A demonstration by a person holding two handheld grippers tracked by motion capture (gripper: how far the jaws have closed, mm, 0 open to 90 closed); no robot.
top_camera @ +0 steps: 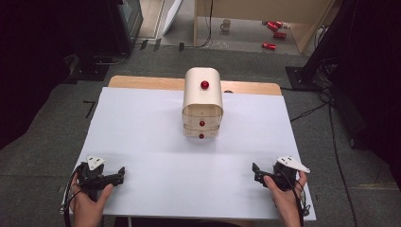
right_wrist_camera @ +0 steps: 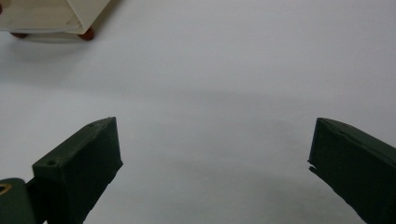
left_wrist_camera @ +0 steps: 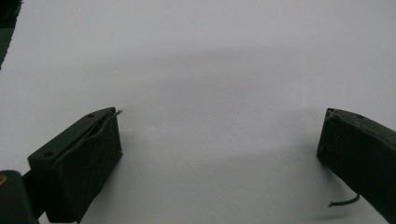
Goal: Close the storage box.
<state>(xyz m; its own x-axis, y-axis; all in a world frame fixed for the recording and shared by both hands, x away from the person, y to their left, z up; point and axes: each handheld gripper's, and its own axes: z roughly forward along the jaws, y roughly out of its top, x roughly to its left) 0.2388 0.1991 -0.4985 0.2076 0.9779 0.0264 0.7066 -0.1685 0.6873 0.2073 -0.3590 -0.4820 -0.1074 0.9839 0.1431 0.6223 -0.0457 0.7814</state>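
High view: the small drawer chest [top_camera: 202, 105] stands mid-worktop [top_camera: 142, 142], well apart from the left tongs [top_camera: 122, 171] and right tongs [top_camera: 255, 169], both held agape and empty, so an approach toward its red knobs [top_camera: 202, 123] is judged to be required next.

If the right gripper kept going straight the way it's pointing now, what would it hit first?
Most likely nothing for a while: the right gripper, jaws open, faces bare white table. The small drawer cabinet sits off to the upper left in its own view, so it would probably pass beside it, though depth is hard to judge.
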